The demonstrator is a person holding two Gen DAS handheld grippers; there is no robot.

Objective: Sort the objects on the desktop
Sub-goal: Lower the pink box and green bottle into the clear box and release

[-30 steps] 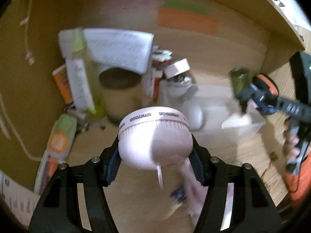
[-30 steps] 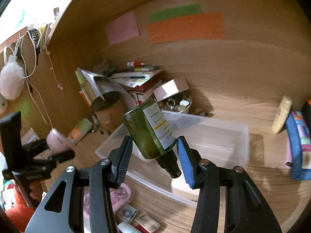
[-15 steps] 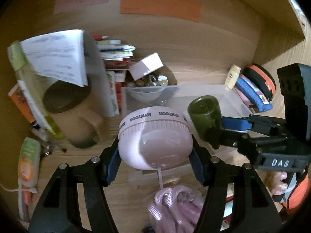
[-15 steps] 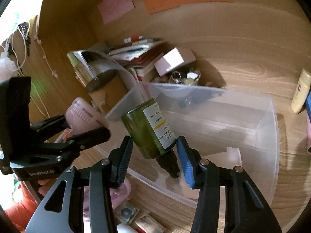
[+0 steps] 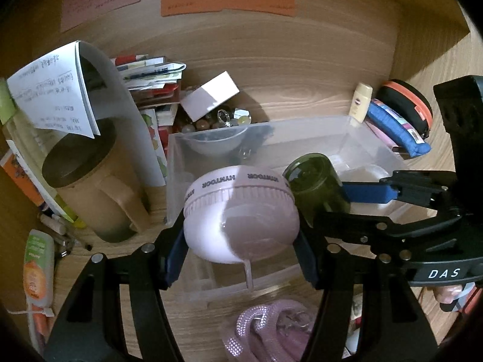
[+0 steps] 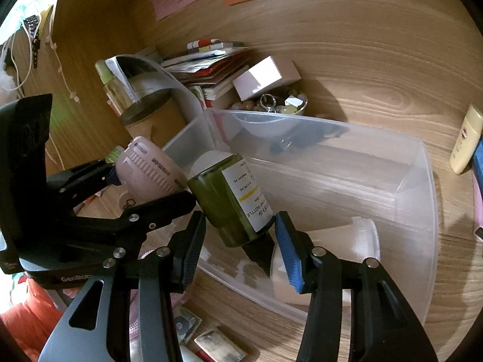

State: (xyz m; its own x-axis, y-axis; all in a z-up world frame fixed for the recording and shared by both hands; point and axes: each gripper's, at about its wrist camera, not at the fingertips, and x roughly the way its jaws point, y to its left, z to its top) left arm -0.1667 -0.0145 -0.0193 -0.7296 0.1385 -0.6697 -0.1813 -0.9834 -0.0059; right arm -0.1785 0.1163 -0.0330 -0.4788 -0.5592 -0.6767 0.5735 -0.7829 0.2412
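Note:
My left gripper [image 5: 241, 241] is shut on a round pink device [image 5: 238, 217] and holds it over the near left part of a clear plastic bin [image 5: 374, 141]. My right gripper [image 6: 238, 235] is shut on a dark green pump bottle [image 6: 223, 199] with a white label, tilted, held above the same clear bin [image 6: 416, 193]. The two held objects are close side by side; the pink device [image 6: 151, 169] shows left of the bottle in the right wrist view, and the bottle [image 5: 314, 181] shows right of the device in the left wrist view. A pale lid or cup [image 6: 359, 235] lies in the bin.
A tan mug [image 5: 96, 187] with papers stands left of the bin. A small bowl of beads [image 5: 220, 120] and a white box [image 5: 211, 96] sit behind it, next to stacked books [image 6: 211, 66]. A cream tube [image 6: 465, 138], blue pouch [image 5: 395, 126], pink cord [image 5: 271, 328] lie nearby.
Both grippers have moved in toward the clear bin and come closer together. The pink device and the green bottle now hang over the bin, nearly touching.

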